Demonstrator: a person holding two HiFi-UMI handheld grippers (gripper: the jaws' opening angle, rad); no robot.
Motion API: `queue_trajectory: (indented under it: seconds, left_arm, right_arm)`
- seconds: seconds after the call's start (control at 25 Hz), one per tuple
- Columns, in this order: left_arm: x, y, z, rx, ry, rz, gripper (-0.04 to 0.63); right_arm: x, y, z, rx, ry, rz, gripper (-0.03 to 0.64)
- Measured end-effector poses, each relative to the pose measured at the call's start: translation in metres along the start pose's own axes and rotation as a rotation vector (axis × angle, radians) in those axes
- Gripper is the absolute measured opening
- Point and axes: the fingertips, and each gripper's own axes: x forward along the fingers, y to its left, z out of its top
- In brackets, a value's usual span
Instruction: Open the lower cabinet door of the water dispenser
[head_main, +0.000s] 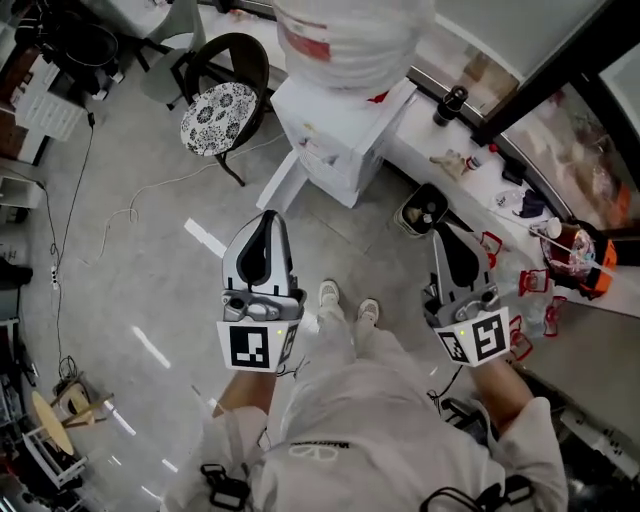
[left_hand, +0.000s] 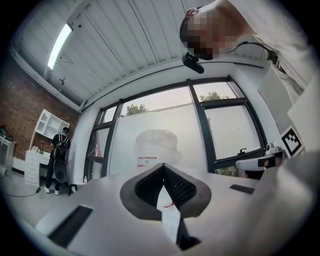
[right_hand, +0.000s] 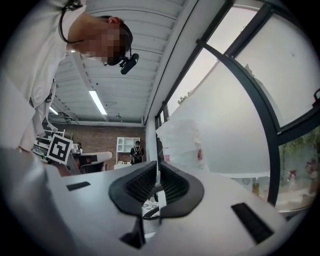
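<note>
1. Left gripper (head_main: 263, 215): held up in front of the person's chest, pointing away from the body. Its jaws are clenched tip to tip with nothing between them, as the left gripper view (left_hand: 162, 165) shows.
2. Right gripper (head_main: 445, 228): held at much the same height, well apart from the left one. Its jaws are drawn together to a thin slit and grasp nothing, as the right gripper view (right_hand: 157, 162) shows.
3. Water dispenser (head_main: 345, 135): a white cabinet on the floor ahead of the person, against the window ledge (head_main: 415, 150). Neither gripper touches it.
4. Cabinet door (head_main: 283, 185): a white panel angling out from the dispenser's lower front. It looks swung open, though the hinge cannot be made out.
5. Water bottle (head_main: 340, 40): large and pale, with a red label, sitting on top of the dispenser. It also shows beyond the jaws in both gripper views (left_hand: 157, 147) (right_hand: 182, 142).
6. Chair (head_main: 220, 117): dark frame, patterned cushion, just left of the dispenser.
7. Cable (head_main: 110, 225): trailing loose across the grey floor, left of the chair.
8. Shoes (head_main: 345, 300): the person's pair, on the floor between the two grippers.
</note>
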Motion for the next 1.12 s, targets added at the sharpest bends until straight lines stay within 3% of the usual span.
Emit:
queue_trajectory:
  seconds: [0.32,1.12]
  left_arm:
    - [-0.010,-0.018,0.027,0.004,-0.012,-0.037,0.005]
    - [-0.010,-0.053,0.043,0.005,-0.040,-0.097,0.005]
  right_arm:
    - [-0.034,0.003,0.023,-0.040,-0.006,-0.066,0.020]
    - [-0.061,0.000,0.034,-0.090,-0.002,-0.088,0.018]
